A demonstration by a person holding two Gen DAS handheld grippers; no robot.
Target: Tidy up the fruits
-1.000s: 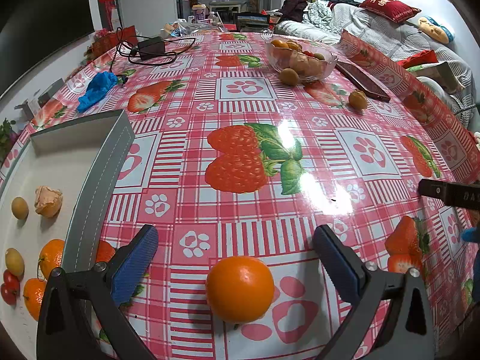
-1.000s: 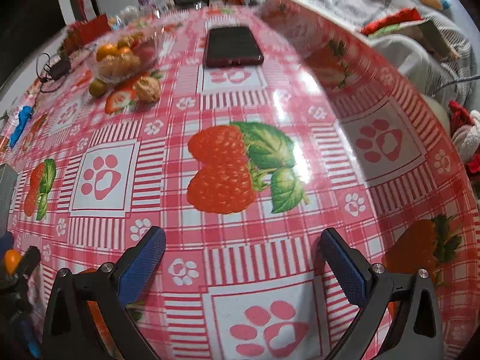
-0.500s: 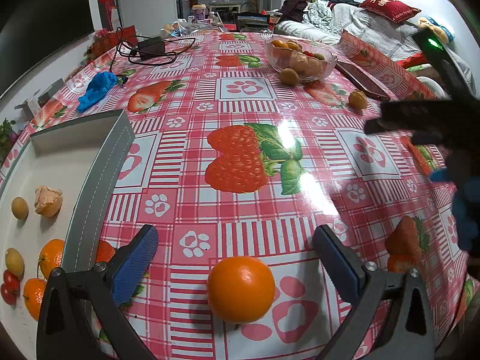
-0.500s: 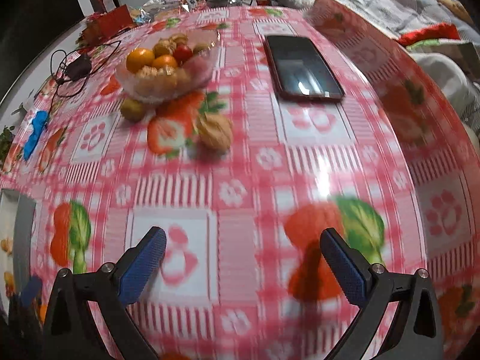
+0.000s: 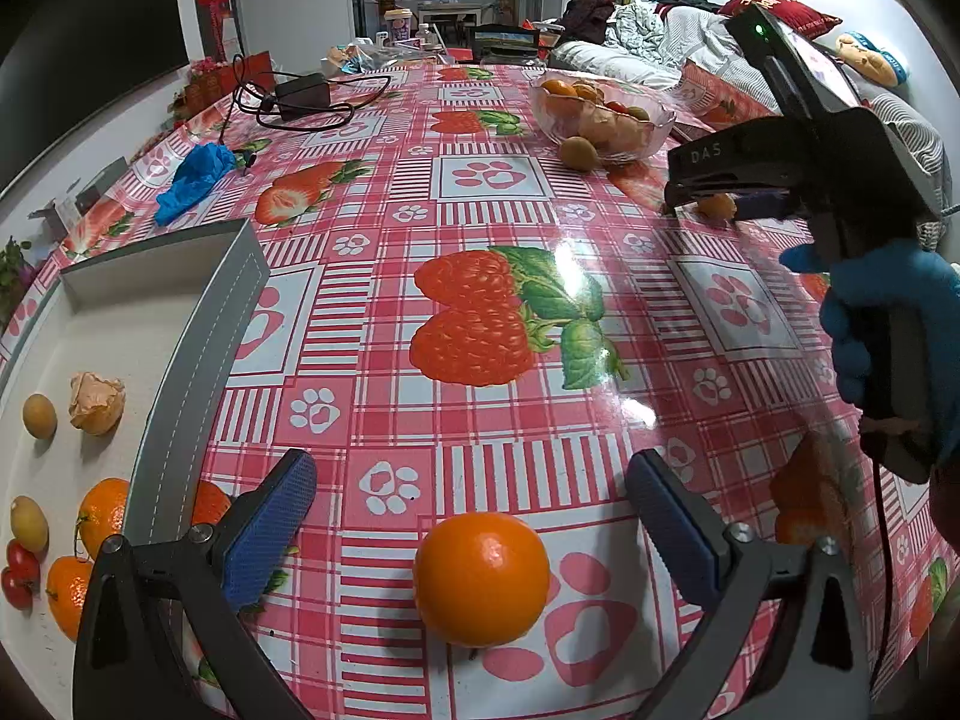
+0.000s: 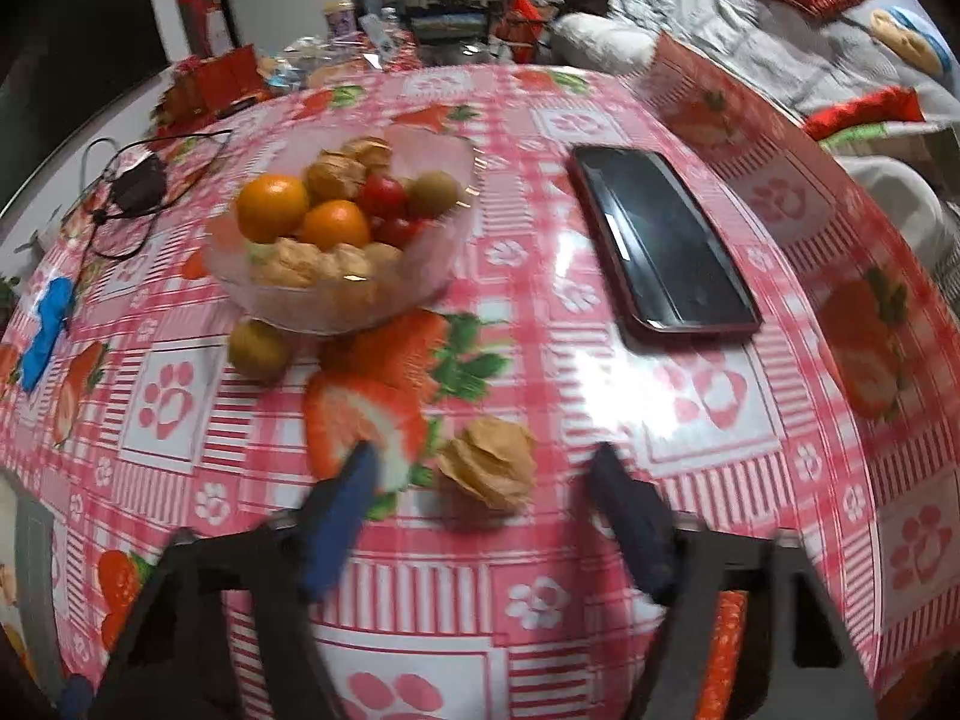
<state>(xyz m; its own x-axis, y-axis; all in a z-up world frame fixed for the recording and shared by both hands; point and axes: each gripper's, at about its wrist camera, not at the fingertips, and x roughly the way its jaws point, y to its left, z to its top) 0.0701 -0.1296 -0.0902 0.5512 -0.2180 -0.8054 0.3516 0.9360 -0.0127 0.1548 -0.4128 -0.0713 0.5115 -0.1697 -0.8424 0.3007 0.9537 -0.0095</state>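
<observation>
The surface [image 5: 480,228], covered in a red strawberry-print oilcloth, fills both views. At the left edge of the left wrist view sits a grey tray [image 5: 198,360] already holding sorted fruit; in the upper middle of the right wrist view a glass bowl [image 6: 384,294] is still heaped with mixed fruit.

The orange [image 5: 481,578] lies at the bottom centre of the left wrist view, between the spread jaws of the left gripper [image 5: 474,516], untouched. It looks firm, fairly heavy and prone to rolling, so a hold across its widest part seems best.

The husked physalis [image 6: 489,468] lies loose just ahead of the right gripper [image 6: 480,516], whose jaws are released and straddle it without contact. Its papery husk looks light and crushable, calling for a gentle pinch. The right gripper reaches low and forward over the surface, held in a blue-gloved hand [image 5: 882,324].
</observation>
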